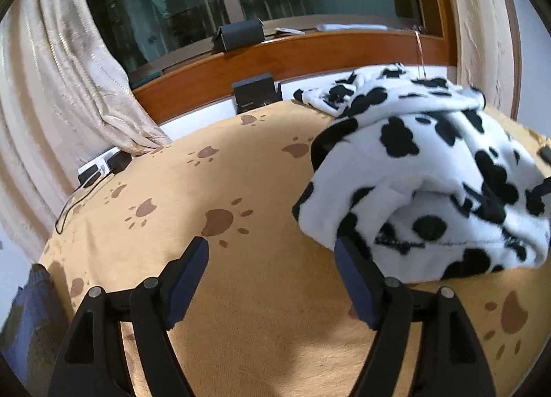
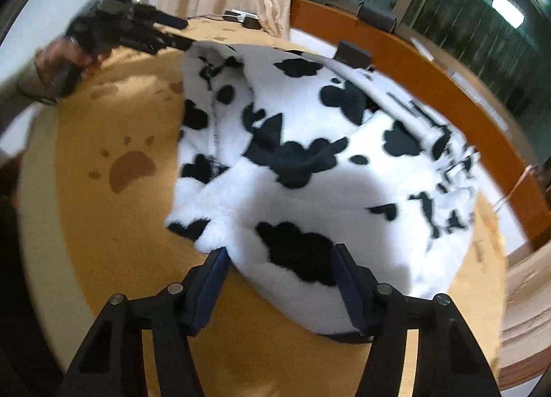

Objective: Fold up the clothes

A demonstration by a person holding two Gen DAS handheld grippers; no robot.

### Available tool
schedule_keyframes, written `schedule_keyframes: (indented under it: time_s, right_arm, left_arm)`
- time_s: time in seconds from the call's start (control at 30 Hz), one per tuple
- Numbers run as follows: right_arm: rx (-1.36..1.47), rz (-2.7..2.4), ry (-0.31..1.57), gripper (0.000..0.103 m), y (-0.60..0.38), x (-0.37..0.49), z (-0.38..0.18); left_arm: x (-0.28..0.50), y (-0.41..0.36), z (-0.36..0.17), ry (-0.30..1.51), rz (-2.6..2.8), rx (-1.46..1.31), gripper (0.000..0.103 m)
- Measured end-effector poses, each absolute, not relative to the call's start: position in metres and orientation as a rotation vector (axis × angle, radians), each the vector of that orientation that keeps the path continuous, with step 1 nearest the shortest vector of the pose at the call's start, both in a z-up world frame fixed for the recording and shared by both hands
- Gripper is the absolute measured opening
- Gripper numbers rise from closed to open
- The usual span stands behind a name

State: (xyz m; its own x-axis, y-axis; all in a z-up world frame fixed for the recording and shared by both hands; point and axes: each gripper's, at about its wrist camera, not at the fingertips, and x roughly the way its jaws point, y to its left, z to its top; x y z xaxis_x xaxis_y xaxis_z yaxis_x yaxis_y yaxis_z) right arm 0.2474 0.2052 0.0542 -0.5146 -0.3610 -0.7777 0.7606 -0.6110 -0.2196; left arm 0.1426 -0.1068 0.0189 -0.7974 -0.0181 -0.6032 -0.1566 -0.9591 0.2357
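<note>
Tan blanket with brown paw prints (image 1: 241, 293) covers the whole work surface. Behind it a wooden window ledge (image 1: 310, 52) with dark glass, beige curtain (image 1: 62, 80) hanging on the left. Cow-print fleece garment (image 2: 310, 142), white with black patches, lies bunched on the blanket, right half in the left wrist view, centre in the right wrist view. Right gripper (image 2: 279, 252) straddles the garment's near edge, fleece between the jaws; pads not visibly pressing, so released. Left gripper (image 1: 272, 245) jaws wide apart over bare blanket, one finger touching the garment's edge, grasping nothing. Small black box (image 1: 256, 90) at the blanket's far edge. Black charger with cable (image 1: 117, 161) at the left edge.
</note>
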Motion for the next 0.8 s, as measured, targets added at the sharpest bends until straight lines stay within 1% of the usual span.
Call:
schedule_keyframes:
  time_s: [0.07,0.17,0.3,0.33,0.37,0.4,0.43,0.57,0.6,0.7,0.77,0.8]
  right_arm:
    - [0.943,-2.091,0.703,0.065,0.209,0.254,0.055]
    - [0.919,-2.080,0.734,0.065,0.211,0.261,0.051]
    - [0.975,-2.131,0.612,0.065,0.217,0.239,0.048]
    - [0.974,-2.156,0.609,0.056,0.217,0.235,0.049]
    - [0.972,-2.183,0.609,0.044,0.216,0.232,0.050]
    - [0.969,-2.209,0.608,0.012,0.216,0.229,0.051]
    - [0.939,-2.275,0.638,0.010,0.215,0.227,0.055]
    - [0.652,-2.601,0.758,0.009,0.227,0.223,0.095]
    - [0.592,-2.667,0.759,0.009,0.232,0.220,0.108]
    - [0.462,-2.822,0.683,0.009,0.250,0.199,0.147]
    - [0.399,-2.875,0.675,0.009,0.256,0.187,0.165]
    - [0.376,-2.890,0.671,0.009,0.258,0.181,0.173]
  left_arm:
    - [0.142,-0.108,0.015,0.502,2.865,-0.983,0.079]
    - [0.142,-0.111,0.010,0.606,2.828,-1.001,0.079]
    - [0.138,-0.110,0.004,0.682,2.775,-1.013,0.079]
    - [0.137,-0.108,0.003,0.705,2.765,-1.015,0.079]
    - [0.135,-0.106,0.001,0.729,2.755,-1.016,0.079]
    - [0.133,-0.104,0.000,0.749,2.747,-1.017,0.079]
    - [0.132,-0.103,0.000,0.761,2.739,-1.016,0.079]
    - [0.125,-0.096,-0.001,0.745,2.718,-1.002,0.079]
    - [0.124,-0.093,0.001,0.714,2.713,-0.993,0.079]
    - [0.123,-0.082,0.006,0.591,2.675,-0.956,0.079]
    - [0.126,-0.068,0.009,0.570,2.643,-0.927,0.079]
    - [0.130,-0.058,0.011,0.595,2.627,-0.908,0.079]
